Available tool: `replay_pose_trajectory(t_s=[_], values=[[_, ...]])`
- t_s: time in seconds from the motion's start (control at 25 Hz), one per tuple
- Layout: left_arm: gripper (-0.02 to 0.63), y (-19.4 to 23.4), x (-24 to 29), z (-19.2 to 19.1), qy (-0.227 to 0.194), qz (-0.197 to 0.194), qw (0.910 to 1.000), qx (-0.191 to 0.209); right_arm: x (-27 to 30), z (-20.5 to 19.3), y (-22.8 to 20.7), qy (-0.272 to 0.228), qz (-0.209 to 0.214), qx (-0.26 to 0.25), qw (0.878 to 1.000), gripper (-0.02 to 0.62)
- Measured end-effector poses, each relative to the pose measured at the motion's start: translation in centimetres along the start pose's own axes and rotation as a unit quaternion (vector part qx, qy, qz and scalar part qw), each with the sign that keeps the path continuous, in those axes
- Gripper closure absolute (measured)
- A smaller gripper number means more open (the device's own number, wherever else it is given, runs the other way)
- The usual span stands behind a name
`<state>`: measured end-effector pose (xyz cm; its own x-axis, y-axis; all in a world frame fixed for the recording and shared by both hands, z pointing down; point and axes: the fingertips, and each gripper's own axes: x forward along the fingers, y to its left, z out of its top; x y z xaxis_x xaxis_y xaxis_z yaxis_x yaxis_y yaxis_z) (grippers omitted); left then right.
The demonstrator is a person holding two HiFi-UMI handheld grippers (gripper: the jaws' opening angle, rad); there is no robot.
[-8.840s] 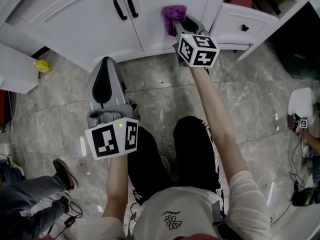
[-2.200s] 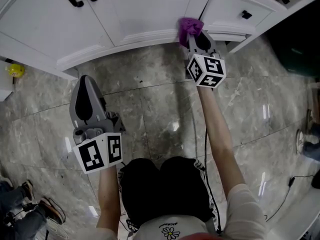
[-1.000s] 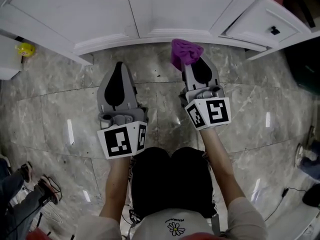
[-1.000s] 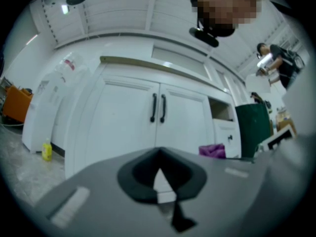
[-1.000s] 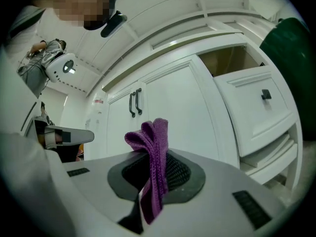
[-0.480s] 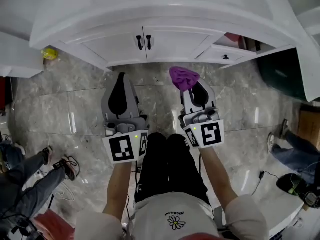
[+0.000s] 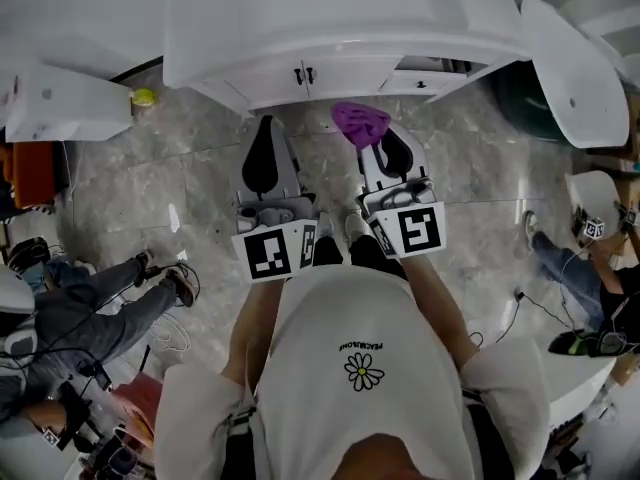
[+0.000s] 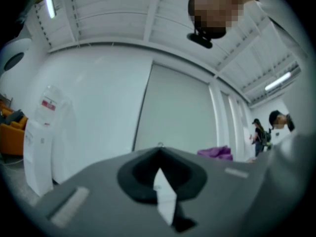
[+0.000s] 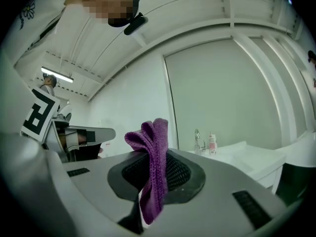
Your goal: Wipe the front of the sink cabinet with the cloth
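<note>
The white sink cabinet [image 7: 340, 68] lies far below, its two doors shut, with black handles [image 7: 303, 74]. My right gripper [image 7: 366, 140] is shut on a bunched purple cloth [image 7: 360, 123], held up high in front of my chest and clear of the cabinet. In the right gripper view the cloth [image 9: 151, 168] sticks up from between the closed jaws of the gripper [image 9: 148, 157]. My left gripper [image 7: 266, 120] hovers beside it, shut with nothing in it. In the left gripper view the left gripper [image 8: 159, 153] points at a wall, with the cloth [image 8: 216, 153] to its right.
A drawer [image 7: 432, 64] stands pulled out at the cabinet's right. A yellow object [image 7: 145, 96] lies on the marble floor beside a white panel [image 7: 70, 103]. A person's legs [image 7: 110, 303] reach in from the left. Another person [image 7: 600, 268] crouches at the right.
The view has risen: I now stand well above the cabinet. Both grippers came up and back from the cabinet front, and the right one still holds the cloth.
</note>
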<state>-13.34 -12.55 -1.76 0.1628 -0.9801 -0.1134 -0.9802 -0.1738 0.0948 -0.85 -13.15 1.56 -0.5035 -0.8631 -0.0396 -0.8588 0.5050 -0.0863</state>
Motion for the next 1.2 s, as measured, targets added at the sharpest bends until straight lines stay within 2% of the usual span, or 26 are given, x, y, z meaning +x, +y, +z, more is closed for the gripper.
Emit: replay_pose_trajectory(t_s=[0.12,0.24,0.6,0.8,1.2], values=[[0.601,-0.5,-1.3,1.3,-0.004,-0.008,1.0,0.003,-1.5,1.6,0.1,-0.004,-0.005,-0.02,1.0,0.543],[0.601,-0.4,-2.4,2.4,-0.008,-0.014,0.9996,0.024,-2.8,2.4,0.3,-0.002,-0.011,-0.028,1.0,0.543],[0.601,0.9,-3.4,3.8,-0.026,-0.009,0.9988,0.04,-4.0,2.9,1.2,-0.01,-0.027,-0.011,1.0,0.543],[0.601,1.2,-4.1,4.0,-0.028,0.009,0.9986,0.043,-4.6,3.5,1.7,-0.023,-0.026,-0.004,0.999,0.543],[0.601,2.1,-5.5,5.3,-0.044,0.036,0.9973,0.047,-5.9,3.4,0.6,-0.012,-0.031,-0.016,0.999,0.543]])
